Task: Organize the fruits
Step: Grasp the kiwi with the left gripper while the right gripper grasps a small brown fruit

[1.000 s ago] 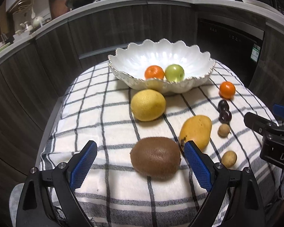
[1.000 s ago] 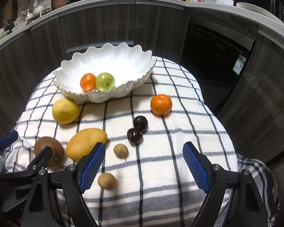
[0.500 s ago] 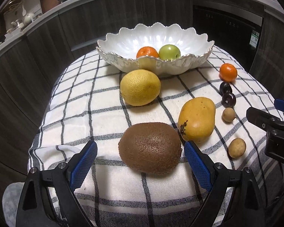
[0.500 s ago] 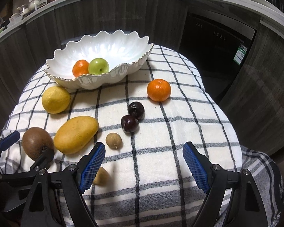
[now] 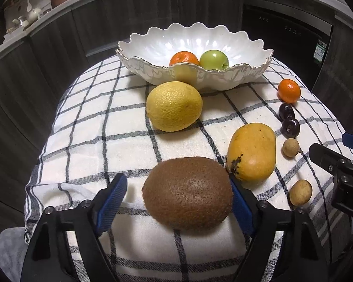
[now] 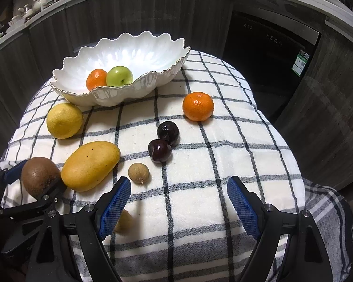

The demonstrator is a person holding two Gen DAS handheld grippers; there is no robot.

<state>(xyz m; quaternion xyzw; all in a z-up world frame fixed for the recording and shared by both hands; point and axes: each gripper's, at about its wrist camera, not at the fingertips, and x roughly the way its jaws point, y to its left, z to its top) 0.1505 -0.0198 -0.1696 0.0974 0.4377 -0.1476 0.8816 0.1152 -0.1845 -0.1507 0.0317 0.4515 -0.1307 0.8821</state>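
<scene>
A white scalloped bowl holds a mandarin and a green apple. On the checked cloth lie a lemon, a mango, a brown kiwi, a loose mandarin, two dark plums, and two small brown longans. My left gripper is open with the kiwi between its fingers; the right pad touches it. My right gripper is open and empty above the cloth, in front of the plums.
The cloth covers a small round table. Dark cabinets curve behind it, with a dishwasher at the right. The mango lies right beside the kiwi. The right gripper's body shows at the left view's right edge.
My left gripper has moved forward, so the kiwi now lies between its fingers. My right gripper has moved forward and lower toward the plums and longans.
</scene>
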